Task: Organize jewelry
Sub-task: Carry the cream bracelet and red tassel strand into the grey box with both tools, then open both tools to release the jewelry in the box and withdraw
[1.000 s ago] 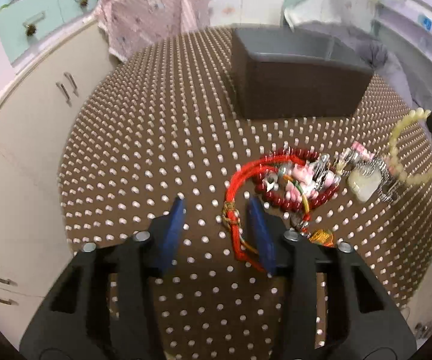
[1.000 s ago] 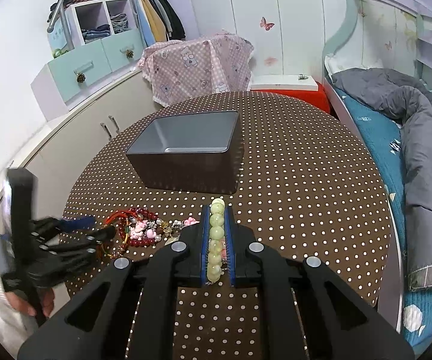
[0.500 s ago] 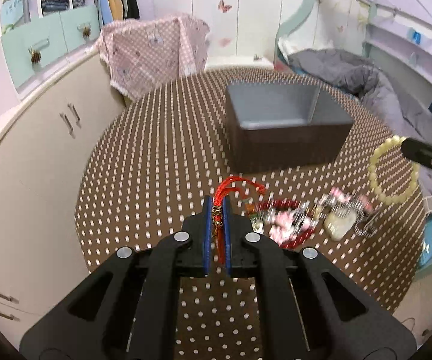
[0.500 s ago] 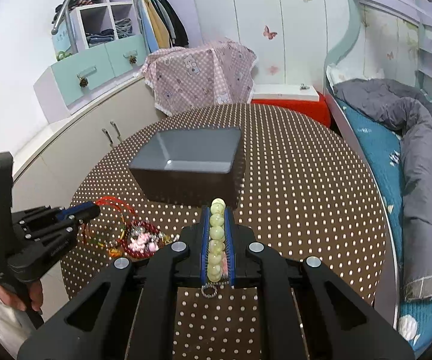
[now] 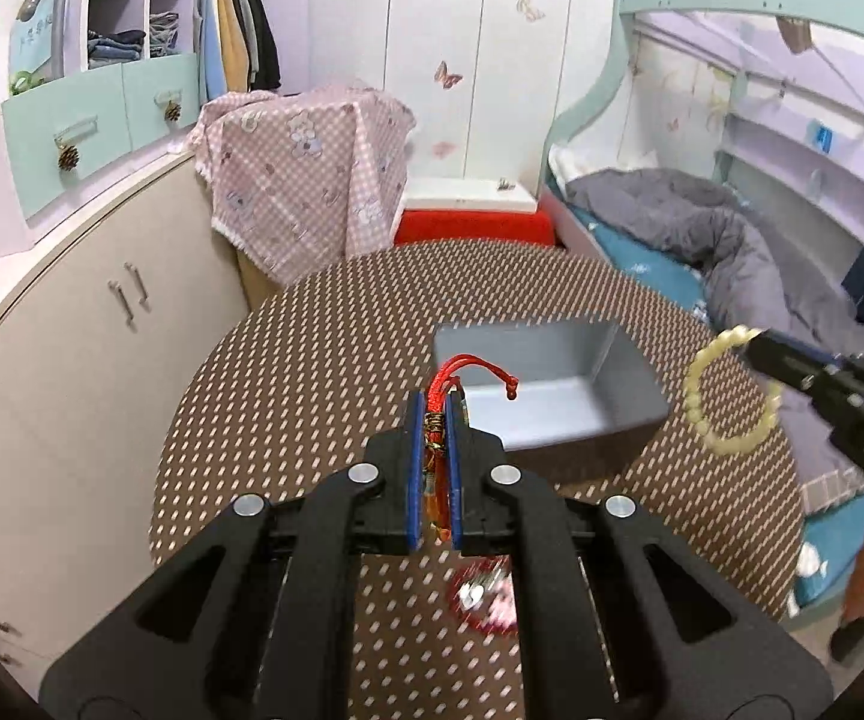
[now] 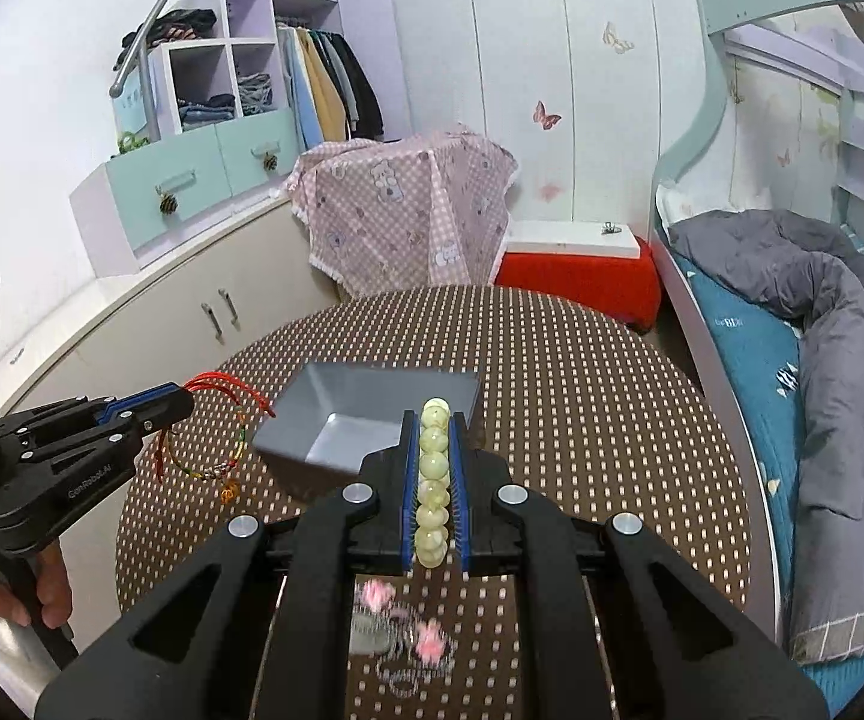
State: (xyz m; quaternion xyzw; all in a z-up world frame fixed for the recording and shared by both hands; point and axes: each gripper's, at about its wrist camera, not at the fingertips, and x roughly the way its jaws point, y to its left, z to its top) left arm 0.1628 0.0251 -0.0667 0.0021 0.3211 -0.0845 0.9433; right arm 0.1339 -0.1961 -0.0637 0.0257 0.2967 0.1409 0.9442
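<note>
My left gripper is shut on a red cord bracelet, whose loop and small charms hang below the gripper in the right wrist view as a bracelet. My right gripper is shut on a pale green bead bracelet; in the left wrist view that bracelet dangles as a ring from the right gripper. Both are held above the table, short of the grey box, which looks empty. The leftover jewelry pile lies blurred on the table below the grippers.
A round table with a brown dotted cloth carries everything. Cream cabinets stand to the left, a pink checked cloth and a red stool behind the table, and a bed with a grey duvet on the right.
My left gripper closed on the red cord bracelet and lifted it off the pile. My right gripper rose with the bead bracelet. The pile and box now sit lower in both views.
</note>
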